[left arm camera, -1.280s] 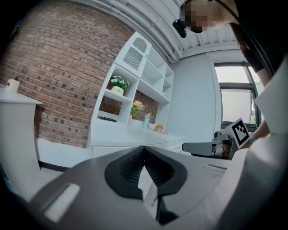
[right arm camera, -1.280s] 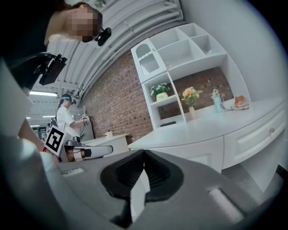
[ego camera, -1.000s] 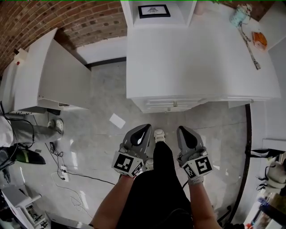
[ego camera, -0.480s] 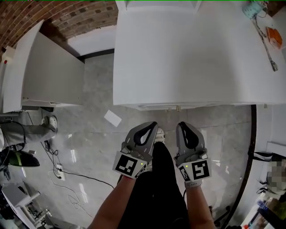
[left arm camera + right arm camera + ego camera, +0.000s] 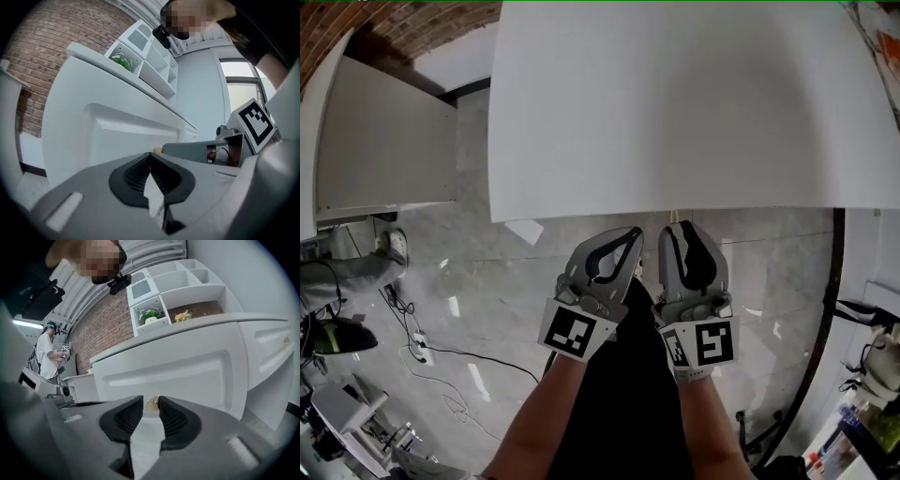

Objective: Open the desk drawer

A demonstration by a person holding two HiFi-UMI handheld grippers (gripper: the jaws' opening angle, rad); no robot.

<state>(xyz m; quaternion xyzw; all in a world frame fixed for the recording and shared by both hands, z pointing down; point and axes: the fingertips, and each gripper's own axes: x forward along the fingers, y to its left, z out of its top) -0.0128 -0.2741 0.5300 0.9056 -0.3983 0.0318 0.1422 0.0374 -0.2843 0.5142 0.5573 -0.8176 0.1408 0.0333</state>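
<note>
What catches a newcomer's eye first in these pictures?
The white desk fills the top of the head view, with the left gripper and right gripper just below its front edge. The right gripper's jaws have just been opening, and a small brass knob on the drawer front stands between them, not yet pinched.

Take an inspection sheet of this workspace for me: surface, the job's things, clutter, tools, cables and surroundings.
Surface: white desk top, mostly bare in the head view.
Job's things: drawer front looks closed; its brass knob stands between the jaws of the right tool.
Clutter: paper scrap on the floor.
Tools: left tool shut, empty; right tool open, jaws just been opening, not gripping the knob.
Cables: loose cable on the floor, left side.
Surroundings: second white desk, brick wall, shelf unit on the desk.
</note>
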